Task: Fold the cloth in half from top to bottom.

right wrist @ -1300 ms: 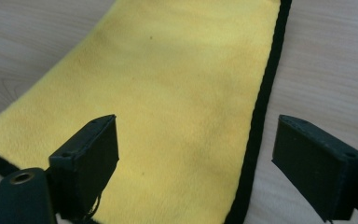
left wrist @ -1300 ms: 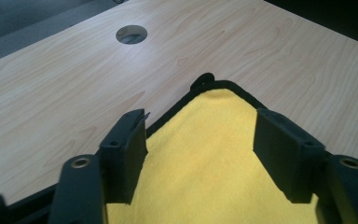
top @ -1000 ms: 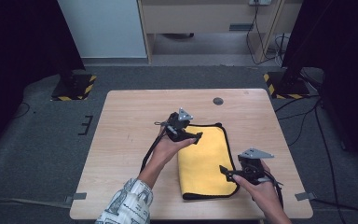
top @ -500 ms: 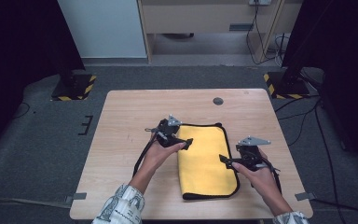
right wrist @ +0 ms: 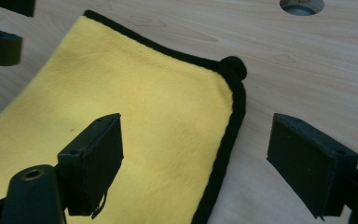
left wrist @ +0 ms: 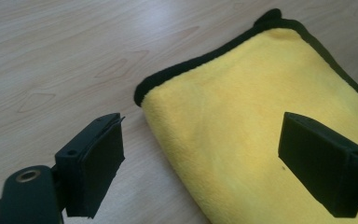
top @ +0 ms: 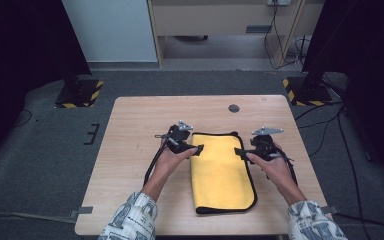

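Note:
A folded yellow cloth with black trim (top: 222, 172) lies on the wooden table (top: 140, 125). My left gripper (top: 197, 149) is at the cloth's far left corner. In the left gripper view it (left wrist: 205, 123) stands open, low over the cloth (left wrist: 242, 107), with the folded edge between the jaws. My right gripper (top: 238, 151) is at the far right corner. In the right gripper view it (right wrist: 196, 123) is open, its jaws have just been closing, and the black-trimmed edge of the cloth (right wrist: 135, 93) lies between them untouched.
A round cable hole (top: 234, 108) sits in the tabletop beyond the cloth, and it is also at the top of the right gripper view (right wrist: 301, 5). Cables trail from both grippers over the table. Dark floor surrounds the table edges.
My right hand has moved away from the person along the cloth's right edge, from the near corner to the far one. My left hand has shifted left and lower, onto the far left corner.

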Demonstrator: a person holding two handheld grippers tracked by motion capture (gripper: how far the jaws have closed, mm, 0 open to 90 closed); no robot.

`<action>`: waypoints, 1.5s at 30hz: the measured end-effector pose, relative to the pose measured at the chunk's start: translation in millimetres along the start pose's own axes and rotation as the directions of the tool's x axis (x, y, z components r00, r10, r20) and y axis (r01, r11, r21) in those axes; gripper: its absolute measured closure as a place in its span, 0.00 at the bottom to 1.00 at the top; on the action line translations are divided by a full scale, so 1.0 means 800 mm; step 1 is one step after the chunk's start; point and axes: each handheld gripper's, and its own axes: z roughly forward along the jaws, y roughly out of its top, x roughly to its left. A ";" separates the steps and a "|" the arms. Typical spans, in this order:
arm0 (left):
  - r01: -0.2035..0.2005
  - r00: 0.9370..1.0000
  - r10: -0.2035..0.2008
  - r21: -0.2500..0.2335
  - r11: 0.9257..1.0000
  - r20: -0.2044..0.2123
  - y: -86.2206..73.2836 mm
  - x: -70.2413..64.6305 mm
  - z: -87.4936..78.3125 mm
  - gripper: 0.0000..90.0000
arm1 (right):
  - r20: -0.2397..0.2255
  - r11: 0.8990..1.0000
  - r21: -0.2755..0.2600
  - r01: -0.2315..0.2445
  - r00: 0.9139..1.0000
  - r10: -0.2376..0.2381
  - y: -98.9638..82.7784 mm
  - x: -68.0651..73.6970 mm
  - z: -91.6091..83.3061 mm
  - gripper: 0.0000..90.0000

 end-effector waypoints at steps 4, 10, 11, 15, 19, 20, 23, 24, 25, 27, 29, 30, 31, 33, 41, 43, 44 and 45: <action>0.023 0.999 -0.022 0.021 1.000 -0.022 0.001 0.013 0.012 0.16 | -0.007 1.000 0.024 0.012 1.000 -0.012 0.015 -0.016 0.027 0.25; 0.044 0.999 -0.044 0.026 0.999 -0.021 0.003 0.020 0.026 0.15 | -0.017 0.997 0.064 0.048 0.999 -0.047 0.038 -0.029 0.055 0.24; 0.043 0.999 -0.042 0.030 0.999 -0.021 0.003 0.021 0.028 0.15 | -0.022 0.997 0.067 0.048 0.999 -0.047 0.040 -0.031 0.058 0.23; 0.053 0.998 -0.053 0.025 0.998 -0.019 0.002 0.023 0.032 0.15 | -0.041 0.995 0.087 0.058 0.998 -0.055 0.046 -0.034 0.069 0.20; 0.051 0.999 -0.051 0.038 0.998 -0.017 0.001 0.021 0.034 0.14 | -0.056 0.992 0.107 0.062 0.997 -0.056 0.044 -0.036 0.079 0.20; 0.048 0.999 -0.048 0.039 0.998 -0.017 0.001 0.020 0.034 0.14 | -0.063 0.993 0.109 0.053 0.997 -0.046 0.044 -0.036 0.081 0.20; 0.051 0.999 -0.051 0.033 0.998 -0.018 0.002 0.018 0.032 0.14 | -0.070 0.992 0.114 0.058 0.996 -0.050 0.043 -0.035 0.085 0.21; 0.049 0.999 -0.049 0.033 0.998 -0.019 0.002 0.017 0.032 0.14 | -0.072 0.991 0.118 0.055 0.996 -0.047 0.042 -0.034 0.086 0.21; 0.054 0.998 -0.053 0.029 0.998 -0.018 0.003 0.016 0.031 0.14 | -0.070 0.991 0.120 0.054 0.996 -0.045 0.041 -0.034 0.087 0.22; 0.053 0.998 -0.053 0.026 0.998 -0.017 0.003 0.015 0.030 0.14 | -0.080 0.991 0.123 0.059 0.996 -0.050 0.039 -0.032 0.088 0.22; 0.047 0.999 -0.046 0.028 0.999 -0.019 0.003 0.014 0.030 0.14 | -0.082 0.990 0.129 0.059 0.995 -0.048 0.037 -0.032 0.089 0.23; 0.042 0.999 -0.041 0.030 0.999 -0.022 0.003 0.014 0.030 0.14 | -0.084 0.990 0.131 0.058 0.995 -0.047 0.036 -0.032 0.089 0.23; 0.041 0.999 -0.040 0.032 0.999 -0.023 0.003 0.014 0.030 0.15 | -0.085 0.989 0.138 0.055 0.995 -0.043 0.034 -0.032 0.089 0.24; 0.041 0.999 -0.040 0.033 0.999 -0.016 0.003 0.013 0.031 0.15 | -0.080 0.988 0.146 0.054 0.996 -0.043 0.032 -0.034 0.090 0.24; 0.048 0.999 -0.048 0.032 0.998 -0.015 -0.001 0.014 0.031 0.17 | -0.085 0.990 0.135 0.043 0.996 -0.032 0.026 -0.039 0.101 0.28; 0.054 0.998 -0.053 0.028 0.998 -0.016 -0.002 0.015 0.029 0.17 | -0.087 0.991 0.125 0.047 0.996 -0.036 0.027 -0.038 0.105 0.29; 0.052 0.999 -0.052 0.027 0.998 -0.015 -0.003 0.015 0.029 0.18 | -0.088 0.992 0.120 0.044 0.996 -0.033 0.027 -0.037 0.106 0.32; 0.052 0.999 -0.051 0.026 0.998 -0.015 -0.003 0.016 0.028 0.18 | -0.090 0.992 0.115 0.046 0.995 -0.036 0.028 -0.036 0.107 0.36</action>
